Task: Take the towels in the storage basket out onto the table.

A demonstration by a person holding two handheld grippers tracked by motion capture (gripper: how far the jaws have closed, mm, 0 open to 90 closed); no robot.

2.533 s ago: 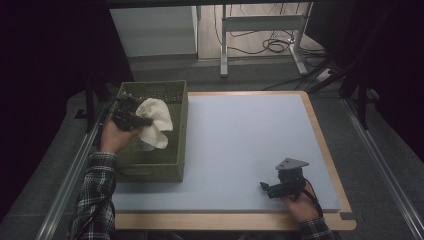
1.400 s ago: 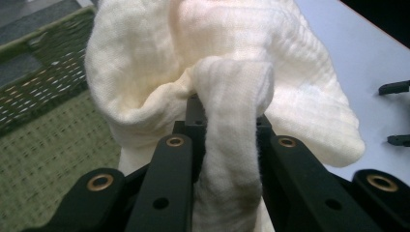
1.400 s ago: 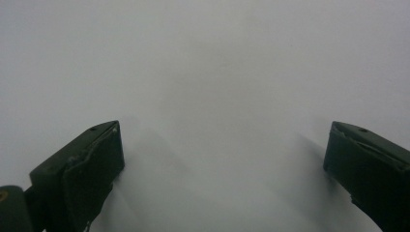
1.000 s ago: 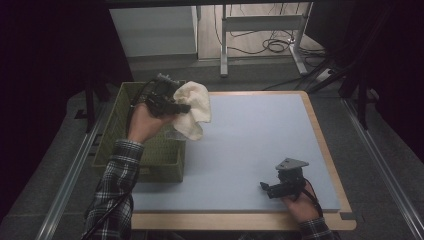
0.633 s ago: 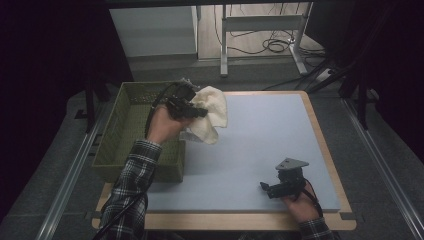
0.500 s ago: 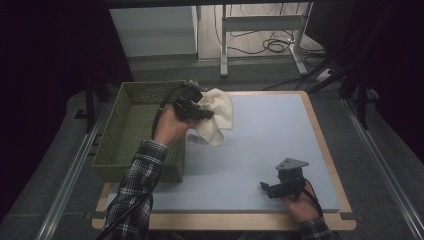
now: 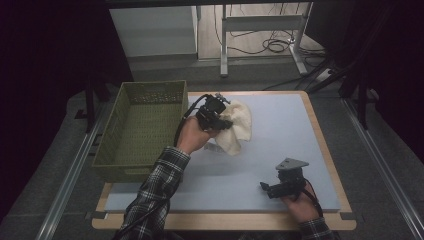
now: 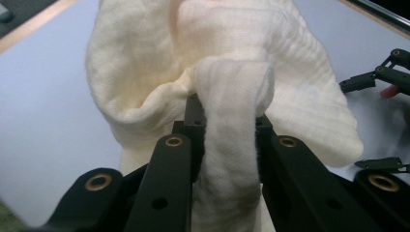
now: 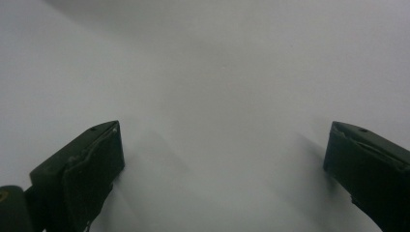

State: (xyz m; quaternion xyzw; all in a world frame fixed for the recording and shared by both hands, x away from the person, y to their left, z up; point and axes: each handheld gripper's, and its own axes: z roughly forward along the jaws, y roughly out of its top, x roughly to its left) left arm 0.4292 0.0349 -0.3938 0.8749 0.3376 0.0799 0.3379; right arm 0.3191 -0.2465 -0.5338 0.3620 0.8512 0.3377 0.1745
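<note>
A cream waffle-weave cloth (image 7: 236, 126) is clamped in the left gripper (image 7: 216, 116), just right of the green plastic basket (image 7: 131, 150) and over the left-centre part of the pale blue mat (image 7: 280, 130) on the table (image 7: 327, 150). In the left gripper view, a bunched fold of the cloth (image 8: 232, 121) is seen pinched between the two black jaws, with the rest ballooned out above and to both sides of them; the jaws are closed on the fabric, held apart only by the wad. In the high view the cloth hangs from the gripper, draped down and to the right, its lower corner at or just above the mat; contact there cannot be confirmed. The left hand (image 7: 192, 137) is wrapped around the gripper body, with a plaid sleeve (image 7: 155, 195) reaching in from the bottom edge. The basket is set at the table's left edge, alongside the mat, and its inside is seen bare. The right gripper (image 7: 272, 189) is held low at the near right part of the mat, well apart from the cloth, with a grey three-cornered plate (image 7: 291, 163) on top and the right hand (image 7: 300, 202) behind it. In the right gripper view its jaws are seen spread wide over plain mat surface, with nothing between them. The right gripper's linkage (image 8: 374, 79) is also caught at the right edge of the left gripper view, beyond the cloth.
</note>
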